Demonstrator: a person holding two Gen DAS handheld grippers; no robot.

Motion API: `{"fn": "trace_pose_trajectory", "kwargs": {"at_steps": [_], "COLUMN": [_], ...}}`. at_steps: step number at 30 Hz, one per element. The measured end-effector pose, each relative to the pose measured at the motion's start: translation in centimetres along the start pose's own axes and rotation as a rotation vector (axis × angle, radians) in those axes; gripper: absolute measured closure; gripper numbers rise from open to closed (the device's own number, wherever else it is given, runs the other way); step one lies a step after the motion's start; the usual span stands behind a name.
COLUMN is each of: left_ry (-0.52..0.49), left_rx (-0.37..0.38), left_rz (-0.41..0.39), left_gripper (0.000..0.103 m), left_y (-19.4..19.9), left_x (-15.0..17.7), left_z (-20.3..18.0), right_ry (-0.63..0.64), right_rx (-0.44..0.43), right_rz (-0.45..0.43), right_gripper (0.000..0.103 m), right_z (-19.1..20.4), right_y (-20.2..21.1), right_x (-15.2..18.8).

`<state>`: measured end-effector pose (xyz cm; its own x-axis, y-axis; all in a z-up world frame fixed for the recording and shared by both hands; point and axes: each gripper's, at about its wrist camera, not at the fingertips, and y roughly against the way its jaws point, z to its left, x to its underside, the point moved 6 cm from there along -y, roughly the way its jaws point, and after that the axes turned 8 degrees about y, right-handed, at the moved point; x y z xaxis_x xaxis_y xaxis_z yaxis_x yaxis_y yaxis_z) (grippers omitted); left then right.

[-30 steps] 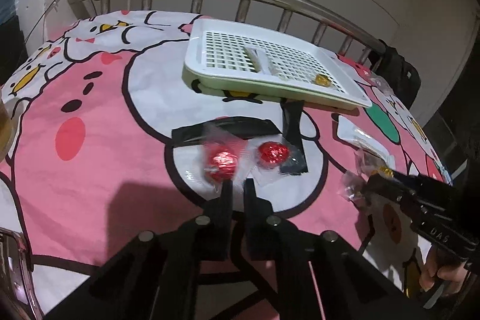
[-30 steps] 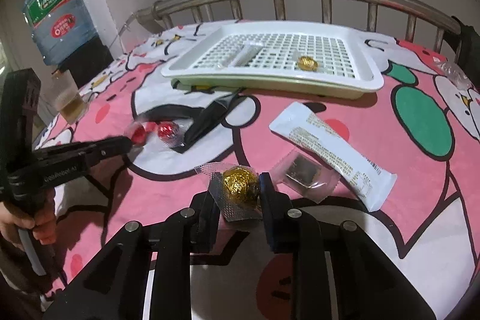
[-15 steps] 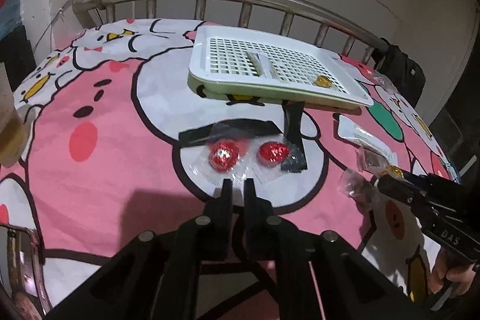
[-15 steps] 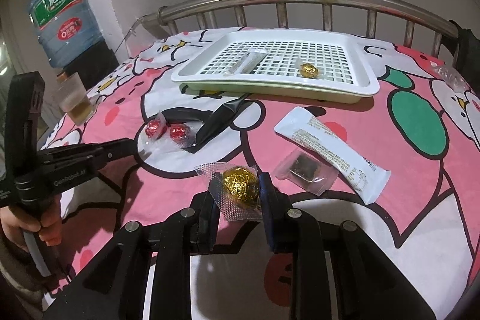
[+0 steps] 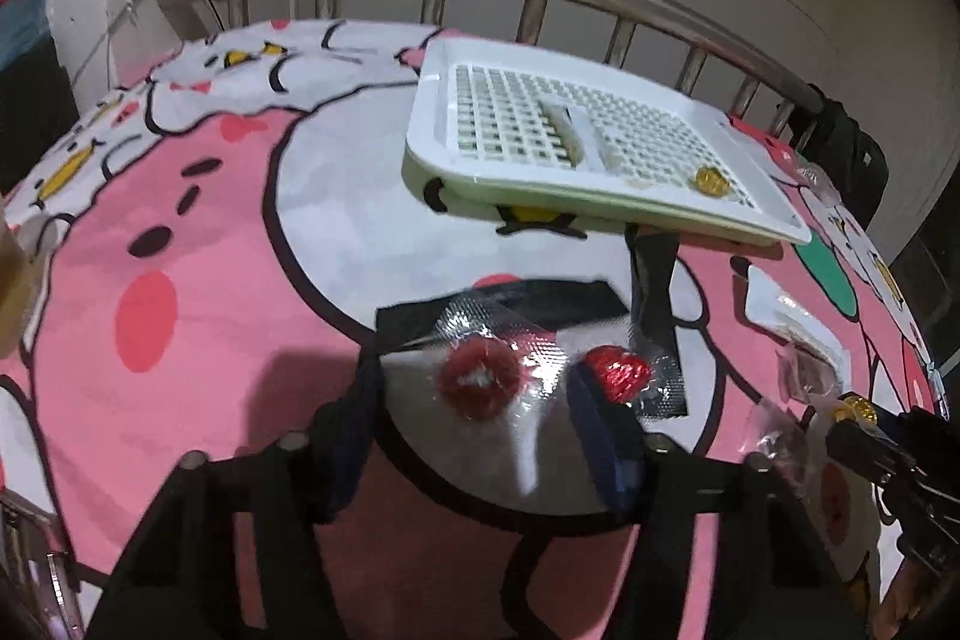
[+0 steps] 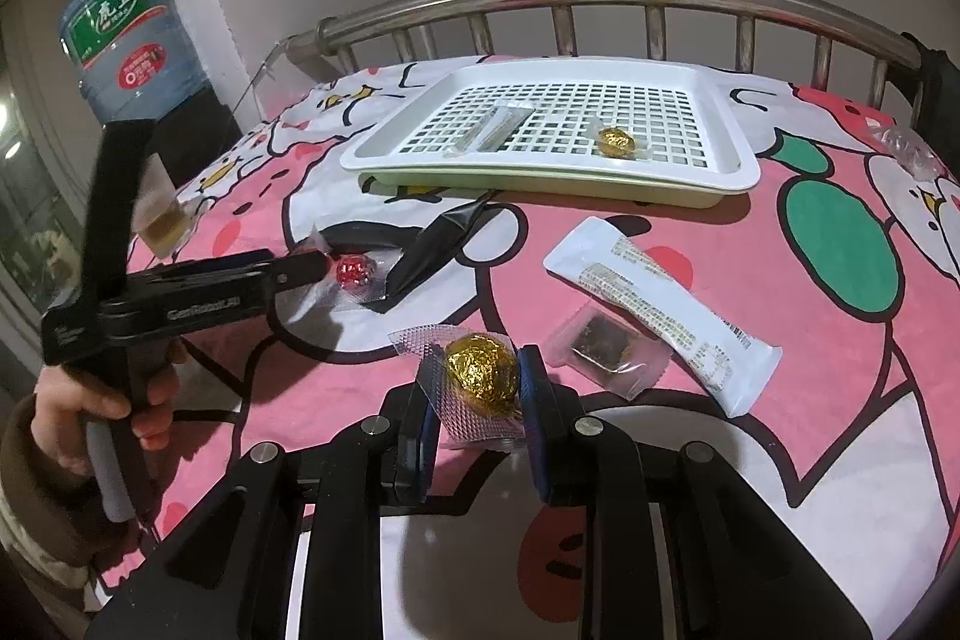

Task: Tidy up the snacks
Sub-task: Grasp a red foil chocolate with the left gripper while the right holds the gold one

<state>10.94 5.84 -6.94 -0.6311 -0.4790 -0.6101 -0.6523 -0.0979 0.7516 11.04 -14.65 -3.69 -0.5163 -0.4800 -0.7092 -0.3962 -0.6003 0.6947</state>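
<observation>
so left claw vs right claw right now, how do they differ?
Left claw is open, its jaws having just been opening; right claw is shut on the gold candy.
Left claw holds nothing, with a red candy lying on the bedsheet between its fingers; right claw carries its candy.
Both point down at the bedsheet, short of the white tray.

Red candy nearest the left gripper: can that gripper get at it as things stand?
Probably yes. The left gripper has just been opening, and the red candy lies on the bedsheet between its fingers, not yet pinched. The second red candy sits close against the right-hand finger and might get nudged.
</observation>
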Motion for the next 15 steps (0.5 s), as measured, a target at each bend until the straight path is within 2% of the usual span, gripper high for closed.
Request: {"fn": "trace_pose_trajectory", "kwargs": {"at_steps": [3,4,7,9,15], "left_ry": [0.004,0.008,0.025,0.023,0.024], "left_rx": [0.004,0.005,0.026,0.033,0.072], "left_rz": [-0.003,-0.002,0.001,0.003,-0.002], "left_gripper": [0.053,0.060,0.072,0.076,0.076], "left_y": [0.0,0.1,0.4,0.6,2.4], "left_x": [0.1,0.2,0.3,0.4,1.5], "left_z": [-0.1,0.0,0.3,0.3,-0.2], "right_ry": [0.004,0.006,0.014,0.011,0.006], "right_rx": [-0.003,-0.003,-0.003,-0.003,-0.003], "right_rz": [0.005,0.006,0.008,0.007,0.004], "right_gripper": [0.080,0.080,0.080,0.080,0.080], "right_z": [0.3,0.4,0.7,0.7,0.8], "right_y": [-0.3,-0.3,-0.3,-0.2,0.2], "right_x": [0.0,0.0,0.1,0.2,0.2]}}
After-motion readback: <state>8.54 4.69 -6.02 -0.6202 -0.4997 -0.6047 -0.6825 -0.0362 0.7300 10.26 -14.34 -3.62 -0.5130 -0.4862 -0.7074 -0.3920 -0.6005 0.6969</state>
